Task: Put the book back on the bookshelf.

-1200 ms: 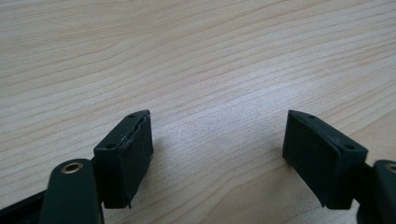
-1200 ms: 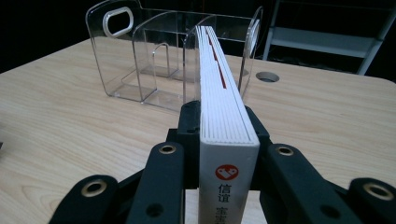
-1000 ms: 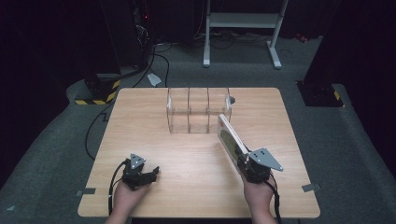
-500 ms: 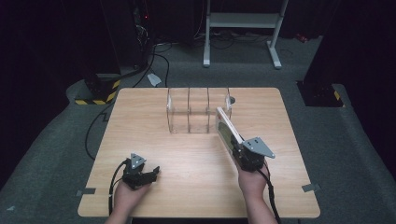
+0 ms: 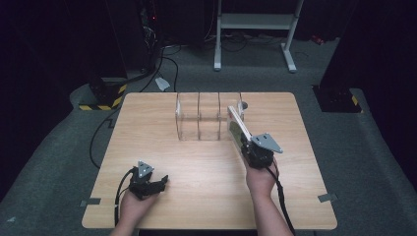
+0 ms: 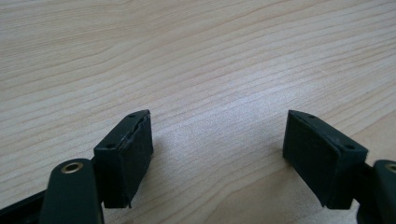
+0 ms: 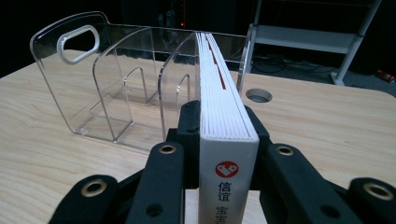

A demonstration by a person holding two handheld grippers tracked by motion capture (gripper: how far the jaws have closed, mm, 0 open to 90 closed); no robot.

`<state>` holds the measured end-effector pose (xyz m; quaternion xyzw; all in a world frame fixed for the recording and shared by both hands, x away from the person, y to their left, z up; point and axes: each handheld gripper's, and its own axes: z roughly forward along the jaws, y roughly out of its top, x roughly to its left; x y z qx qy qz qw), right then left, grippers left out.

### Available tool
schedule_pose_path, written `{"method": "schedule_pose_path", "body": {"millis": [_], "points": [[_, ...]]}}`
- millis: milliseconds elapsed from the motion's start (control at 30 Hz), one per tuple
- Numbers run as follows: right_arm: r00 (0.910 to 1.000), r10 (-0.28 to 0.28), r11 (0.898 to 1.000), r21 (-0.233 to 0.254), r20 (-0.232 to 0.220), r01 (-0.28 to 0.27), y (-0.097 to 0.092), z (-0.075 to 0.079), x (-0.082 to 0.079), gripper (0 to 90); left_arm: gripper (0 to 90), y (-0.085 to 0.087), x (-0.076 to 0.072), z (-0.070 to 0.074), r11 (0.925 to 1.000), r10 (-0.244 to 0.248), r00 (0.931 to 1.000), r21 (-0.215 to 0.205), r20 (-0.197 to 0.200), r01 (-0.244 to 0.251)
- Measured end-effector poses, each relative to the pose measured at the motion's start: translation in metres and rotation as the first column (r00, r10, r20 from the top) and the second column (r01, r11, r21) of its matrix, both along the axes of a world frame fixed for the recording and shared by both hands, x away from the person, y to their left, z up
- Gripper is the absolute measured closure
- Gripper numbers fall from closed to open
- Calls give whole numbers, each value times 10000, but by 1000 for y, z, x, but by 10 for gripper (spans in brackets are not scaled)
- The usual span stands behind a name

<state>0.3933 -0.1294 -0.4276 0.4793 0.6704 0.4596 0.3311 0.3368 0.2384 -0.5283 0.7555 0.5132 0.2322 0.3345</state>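
My right gripper (image 5: 252,150) (image 7: 223,126) is shut on a white book (image 5: 238,129) (image 7: 220,102), held upright on its edge with a red logo on the spine. The book's far end reaches the right-hand slot of a clear plastic file rack (image 5: 206,115) (image 7: 126,93) that stands at the middle back of the wooden table (image 5: 147,128). My left gripper (image 5: 156,183) (image 6: 219,149) lies low at the front left of the table, open, with bare wood between its pads.
A round cable hole (image 5: 244,104) (image 7: 258,95) sits in the table just right of the rack. Beyond the table's far edge stand a white metal frame (image 5: 255,22) and cables on the dark floor.
My right gripper has carried the book forward and slightly left, toward the rack's right-hand slot. The left gripper has stayed put.
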Motion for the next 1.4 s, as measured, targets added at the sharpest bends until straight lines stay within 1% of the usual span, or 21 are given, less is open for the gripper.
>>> {"method": "schedule_pose_path", "body": {"millis": [100, 167, 300, 433, 500, 600, 700, 767, 833, 900, 933, 1000, 1233, 1400], "points": [[10000, -16, 10000, 80, 30, 16, 4, 0, 6, 755, 243, 0, 0, 0, 10000, -22, 10000, 6, -1, 22], [10000, -10, 10000, -30, 31, 10, 7, 0, 12, 754, 243, 0, 0, 0, 10000, -36, 10000, -16, 15, 36], [9999, 110, 9999, -97, 27, -109, 12, 0, 21, 755, 243, 0, 0, 0, 10000, -33, 10000, -19, 29, 33], [10000, -8, 9997, -230, 80, 10, 19, 0, 29, 755, 243, 0, 1, 0, 10000, -63, 10000, 46, 46, 63], [9999, -83, 9996, -255, 122, 86, 21, 0, 33, 755, 243, 0, 1, 0, 10000, -62, 10000, 43, 45, 62], [10000, -48, 9994, -341, 58, 50, 24, 0, 41, 754, 243, -1, 1, 0, 10000, -25, 10000, -28, 52, 25], [9997, -208, 9985, -502, 118, 213, 26, 0, 47, 754, 243, 0, 1, 0, 10000, -56, 10000, -1, 60, 56], [9995, -301, 9983, -497, 91, 306, 27, 0, 51, 754, 242, 0, 1, 0, 10000, -60, 10000, -2, 60, 60], [9989, -432, 9977, -507, 161, 440, 28, -1, 55, 754, 242, -1, 1, 0, 10000, -51, 10000, -37, 50, 51], [9987, -502, 9971, -567, 111, 508, 29, -3, 59, 754, 241, -1, 1, 0, 10000, -54, 10000, -39, 48, 54], [9985, -546, 9968, -579, 26, 547, 30, -4, 60, 754, 242, -1, 1, 0, 10000, -55, 10000, -42, 45, 56], [9984, -571, 9969, -546, 15, 571, 32, -5, 63, 754, 242, -1, 1, 0, 10000, -58, 10000, -40, 46, 58], [9979, -643, 9953, -718, 94, 648, 40, -7, 70, 754, 242, -1, 1, 0, 10000, -59, 10000, -37, 44, 59], [9967, -811, 9944, -668, 78, 814, 40, -9, 74, 754, 242, -1, 1, 0, 10000, -55, 10000, -47, 49, 55]]}}
